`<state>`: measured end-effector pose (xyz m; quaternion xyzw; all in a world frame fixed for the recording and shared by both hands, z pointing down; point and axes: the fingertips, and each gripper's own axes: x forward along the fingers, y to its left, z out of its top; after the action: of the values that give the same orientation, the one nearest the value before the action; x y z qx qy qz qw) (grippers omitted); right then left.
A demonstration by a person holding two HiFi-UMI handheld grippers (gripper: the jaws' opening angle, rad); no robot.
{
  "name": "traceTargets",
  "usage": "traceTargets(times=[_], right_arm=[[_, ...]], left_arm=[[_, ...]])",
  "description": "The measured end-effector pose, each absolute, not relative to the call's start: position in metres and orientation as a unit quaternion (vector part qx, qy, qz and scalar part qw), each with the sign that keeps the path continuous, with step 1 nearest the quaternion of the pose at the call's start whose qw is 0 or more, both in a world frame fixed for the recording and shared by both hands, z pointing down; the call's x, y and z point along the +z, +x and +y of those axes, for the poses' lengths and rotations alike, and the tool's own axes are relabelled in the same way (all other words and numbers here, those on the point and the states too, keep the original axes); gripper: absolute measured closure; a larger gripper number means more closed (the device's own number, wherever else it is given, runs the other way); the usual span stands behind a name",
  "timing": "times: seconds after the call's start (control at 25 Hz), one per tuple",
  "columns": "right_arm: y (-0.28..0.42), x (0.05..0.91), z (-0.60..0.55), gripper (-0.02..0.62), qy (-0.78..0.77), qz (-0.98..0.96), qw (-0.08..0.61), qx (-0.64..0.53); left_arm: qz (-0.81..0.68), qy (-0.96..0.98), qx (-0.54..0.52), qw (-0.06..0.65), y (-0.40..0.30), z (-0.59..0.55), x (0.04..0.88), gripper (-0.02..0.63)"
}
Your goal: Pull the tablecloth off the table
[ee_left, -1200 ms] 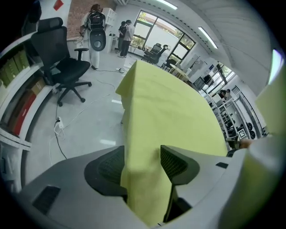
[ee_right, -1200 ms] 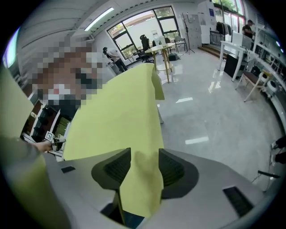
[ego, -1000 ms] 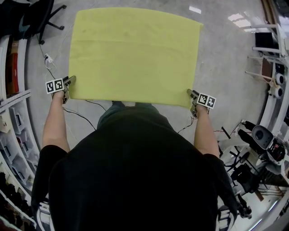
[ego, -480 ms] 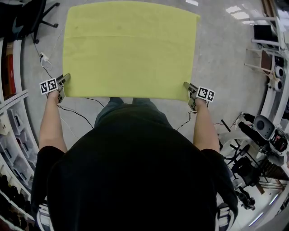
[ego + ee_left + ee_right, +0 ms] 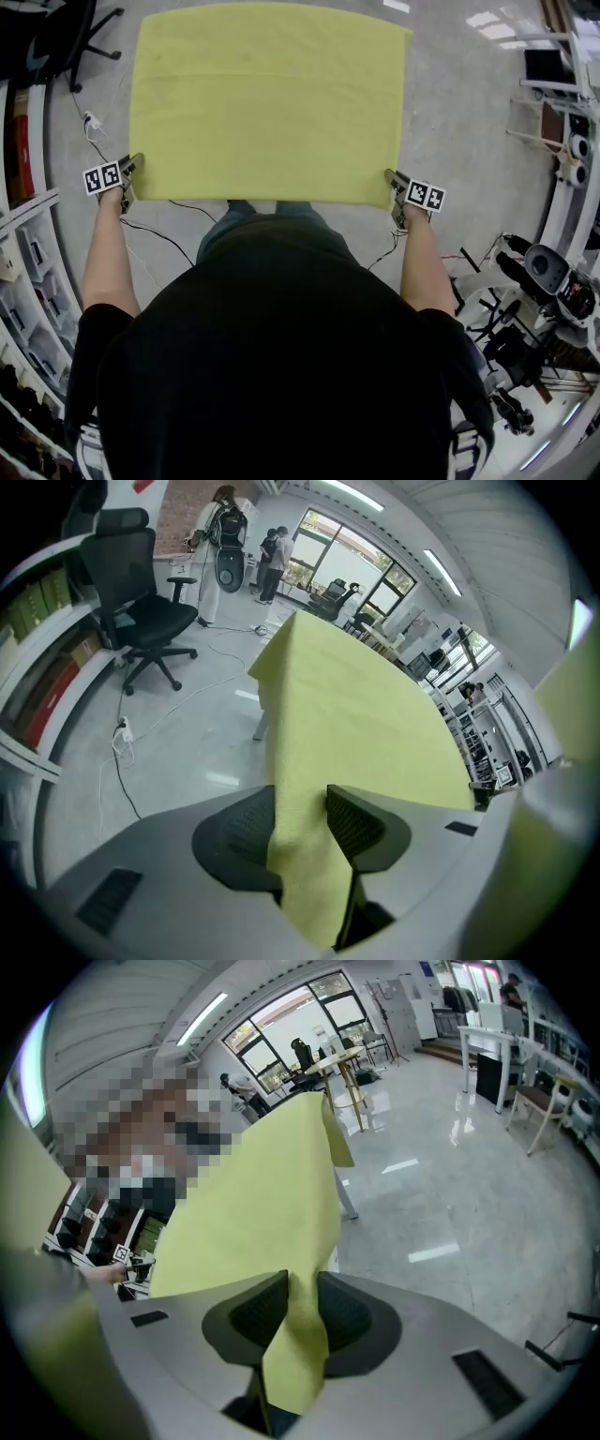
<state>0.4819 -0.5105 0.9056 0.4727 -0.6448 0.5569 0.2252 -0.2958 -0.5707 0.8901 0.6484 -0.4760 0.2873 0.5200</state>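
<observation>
Both grippers are on the near corners of the tablecloth (image 5: 267, 103). The cloth is still spread flat over the table, covering the whole top in the head view.

Left gripper (image 5: 137, 165): your jaws have just been closing. In the left gripper view (image 5: 300, 822) a thick fold of the hanging corner sits between the pads, and both pads press on it. The cloth (image 5: 356, 696) runs from the jaws up over the table edge. One table leg (image 5: 259, 726) shows below that edge.

Right gripper (image 5: 391, 178): its jaws have also just been closing. In the right gripper view (image 5: 302, 1312) they pinch a thinner fold of the corner, and the tail of the cloth (image 5: 262, 1204) hangs down past the pads.

Both your forearms are stretched forward, one at each side of the near edge.

Around you: an office chair (image 5: 141, 611) stands on the floor off the far left corner, a cable (image 5: 155, 234) trails across the floor under your left arm, and shelves (image 5: 28, 281) run along your left.
</observation>
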Motion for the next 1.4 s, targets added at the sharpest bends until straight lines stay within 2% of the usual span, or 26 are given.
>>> traceTargets(times=[0.12, 0.48, 0.76, 1.4], right_arm=[[0.484, 0.901, -0.508, 0.494, 0.481, -0.646, 0.247, 0.538], [0.483, 0.896, -0.501, 0.535, 0.508, -0.635, 0.281, 0.509], [0.470, 0.893, -0.494, 0.574, 0.502, -0.636, 0.304, 0.501], [0.468, 0.880, -0.467, 0.574, 0.522, -0.614, 0.328, 0.493]], left_arm=[[-0.490, 0.643, 0.300, 0.507, -0.300, -0.567, 0.884, 0.470], [-0.510, 0.632, 0.322, 0.487, -0.308, -0.560, 0.880, 0.491], [-0.523, 0.620, 0.336, 0.478, -0.323, -0.554, 0.875, 0.584], [-0.503, 0.634, 0.342, 0.477, -0.319, -0.532, 0.859, 0.585]])
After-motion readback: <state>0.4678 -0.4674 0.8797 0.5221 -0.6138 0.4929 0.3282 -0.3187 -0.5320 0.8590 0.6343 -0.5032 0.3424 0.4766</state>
